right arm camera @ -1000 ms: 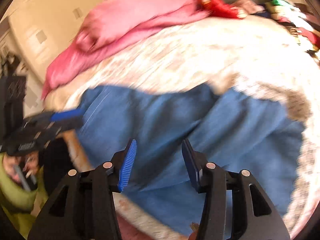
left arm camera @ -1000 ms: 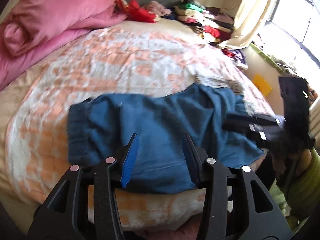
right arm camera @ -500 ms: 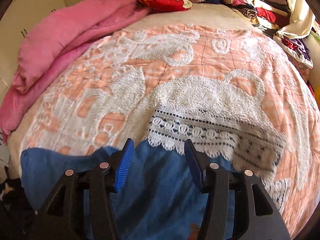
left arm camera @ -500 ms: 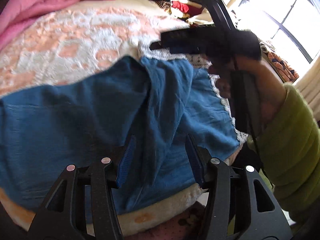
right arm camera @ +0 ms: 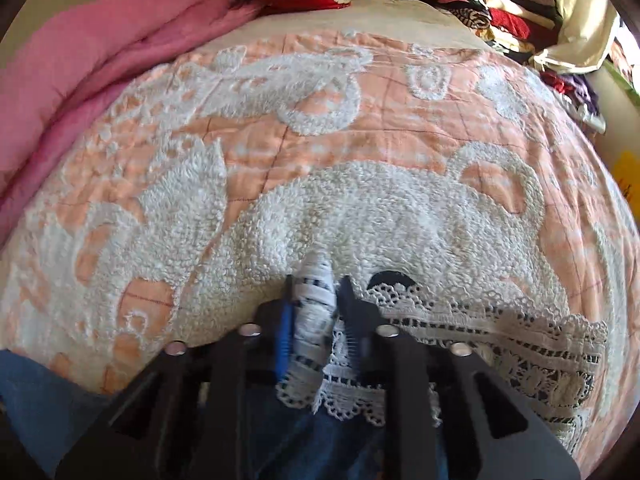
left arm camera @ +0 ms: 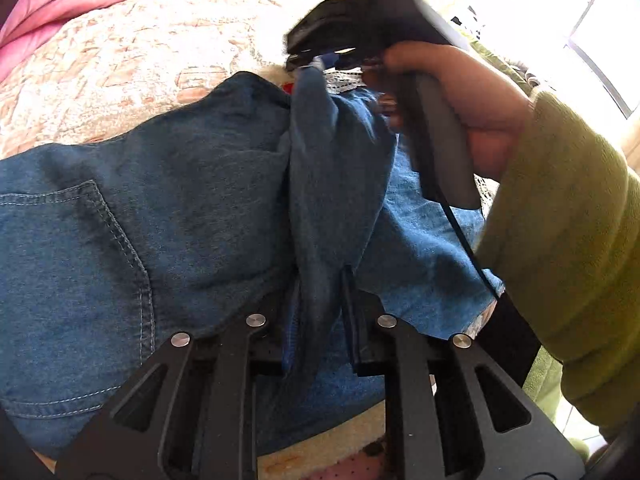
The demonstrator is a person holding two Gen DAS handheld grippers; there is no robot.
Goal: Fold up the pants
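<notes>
Blue denim pants with a white lace hem lie across the near edge of the bed. My left gripper is closing its jaws on a raised fold of denim, and the cloth is pinched between the pads. In the left wrist view, a hand holds my right gripper at the far edge of the pants. From its own camera, the right gripper is shut on a bunched piece of the lace hem. A back pocket faces up on the left.
The peach and white textured bedspread stretches beyond the pants. A pink blanket lies at the far left. Piled clothes line the far right of the bed. A green sleeve crosses the right side. A bright window is at the right.
Both grippers have closed from open onto the pants, the left on a denim fold, the right on the lace hem. The left gripper moved down and closer to the cloth.
</notes>
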